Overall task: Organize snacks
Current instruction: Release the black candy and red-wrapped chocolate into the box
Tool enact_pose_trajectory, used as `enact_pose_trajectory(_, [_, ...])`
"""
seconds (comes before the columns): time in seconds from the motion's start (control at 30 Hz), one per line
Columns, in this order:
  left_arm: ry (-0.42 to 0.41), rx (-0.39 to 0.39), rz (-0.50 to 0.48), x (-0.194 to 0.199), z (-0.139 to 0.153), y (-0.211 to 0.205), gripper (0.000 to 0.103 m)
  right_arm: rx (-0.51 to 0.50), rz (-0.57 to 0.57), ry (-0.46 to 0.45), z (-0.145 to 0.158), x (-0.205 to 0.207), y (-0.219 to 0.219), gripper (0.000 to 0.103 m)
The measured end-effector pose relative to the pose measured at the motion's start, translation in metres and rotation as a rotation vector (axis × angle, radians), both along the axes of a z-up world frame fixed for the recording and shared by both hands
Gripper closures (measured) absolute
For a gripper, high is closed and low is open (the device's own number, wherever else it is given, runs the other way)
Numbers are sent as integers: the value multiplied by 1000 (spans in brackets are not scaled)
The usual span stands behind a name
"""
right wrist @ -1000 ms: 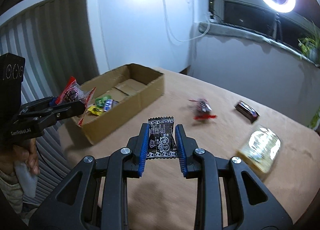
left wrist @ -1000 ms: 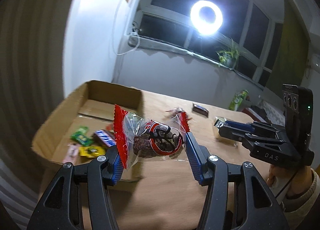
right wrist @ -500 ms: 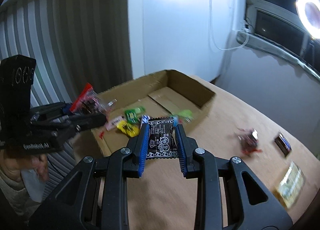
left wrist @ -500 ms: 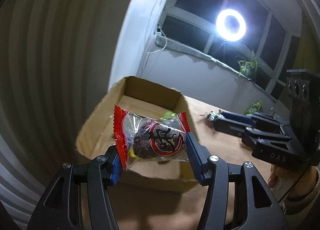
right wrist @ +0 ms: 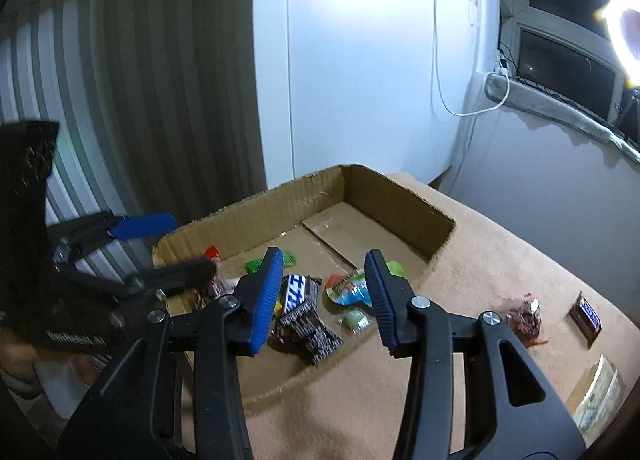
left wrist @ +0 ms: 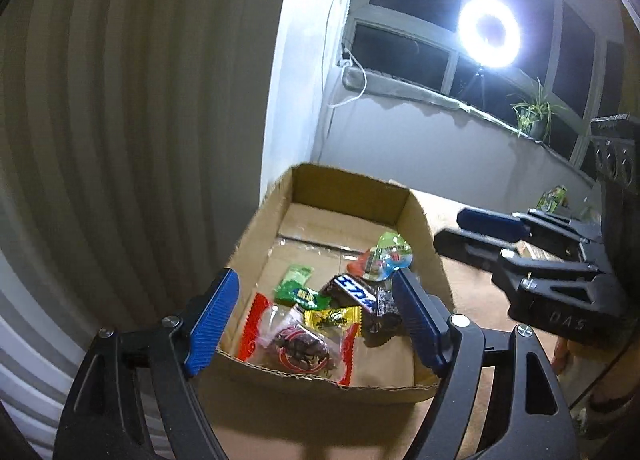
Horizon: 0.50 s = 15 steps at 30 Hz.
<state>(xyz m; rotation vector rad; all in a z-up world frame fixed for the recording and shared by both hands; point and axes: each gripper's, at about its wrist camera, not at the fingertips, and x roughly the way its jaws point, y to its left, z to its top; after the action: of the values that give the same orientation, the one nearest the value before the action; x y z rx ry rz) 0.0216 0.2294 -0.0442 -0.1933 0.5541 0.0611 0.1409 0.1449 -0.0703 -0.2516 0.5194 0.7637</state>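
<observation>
A cardboard box [left wrist: 352,187] stands on the tan table and also shows in the right wrist view [right wrist: 400,199]. My left gripper [left wrist: 316,320] is open above the box's near end. The red-edged clear snack packet [left wrist: 296,344] lies in the box below it. My right gripper [right wrist: 324,296] is open over the box. The black patterned packet [right wrist: 316,334] lies in the box beneath it, beside a blue-and-white bar [right wrist: 298,292] and other small snacks.
On the table to the right of the box lie a red-wrapped snack [right wrist: 522,318], a dark bar [right wrist: 586,318] and a pale packet [right wrist: 600,400]. A wall stands close behind the box. A ring light [left wrist: 489,32] glares by the window.
Both grippers moved over the box and opened. The red-edged packet and the black packet dropped out of the jaws into the box.
</observation>
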Motion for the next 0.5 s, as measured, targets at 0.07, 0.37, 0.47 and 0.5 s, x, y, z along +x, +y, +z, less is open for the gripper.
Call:
enact_pose_trajectory(0.07, [-18, 13, 2, -7, 7, 0, 24, 5, -6, -2, 1, -2, -5, 58])
enact_pose_trajectory(0.37, [-42, 39, 3, -10, 19, -6, 24, 19, -5, -10, 5, -14, -17, 46])
enact_pose_trajectory(0.47, [-39, 43, -1, -11, 19, -11, 23, 23, -4, -13, 6, -18, -22, 46])
enact_pose_trajectory(0.5, [-39, 44, -4, -10, 20, -12, 23, 23, -4, -12, 6, -18, -23, 45])
